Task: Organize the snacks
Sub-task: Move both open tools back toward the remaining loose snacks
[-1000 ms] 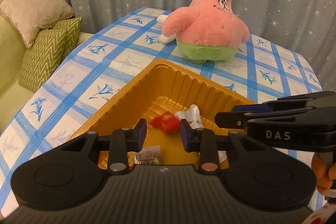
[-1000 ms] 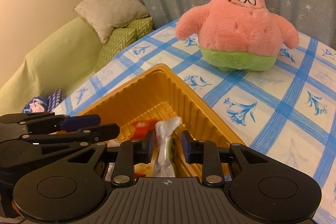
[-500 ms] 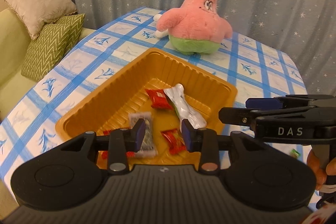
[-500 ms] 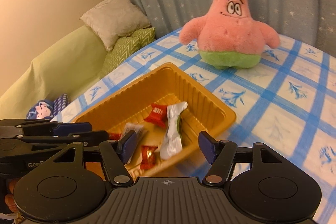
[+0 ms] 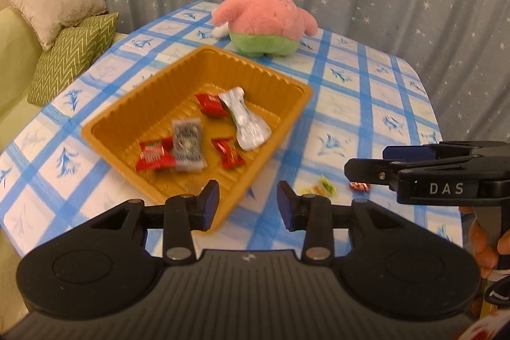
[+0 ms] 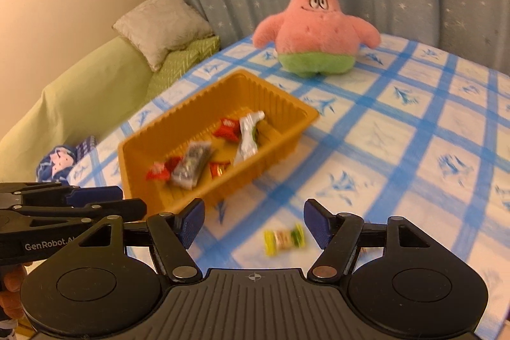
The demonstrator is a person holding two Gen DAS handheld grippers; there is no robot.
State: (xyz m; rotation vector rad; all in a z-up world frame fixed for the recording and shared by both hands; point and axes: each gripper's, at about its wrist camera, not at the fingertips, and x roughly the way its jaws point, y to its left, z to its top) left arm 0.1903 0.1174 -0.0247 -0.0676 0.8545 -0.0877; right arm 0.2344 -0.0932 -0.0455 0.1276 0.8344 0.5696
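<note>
An orange plastic tray on the blue-checked tablecloth holds several wrapped snacks: red packets, a silver packet and a grey packet. A yellow-green candy and a red candy lie loose on the cloth right of the tray. My left gripper is open and empty above the tray's near corner. My right gripper is open and empty, just above the yellow-green candy.
A pink star plush toy stands behind the tray. A green sofa with cushions runs along the table's left side. The table's right edge is near the curtain.
Both grippers have pulled back and up from the tray. The right gripper let go of the silver packet, which lies in the tray, and opened wider. The left opened slightly.
</note>
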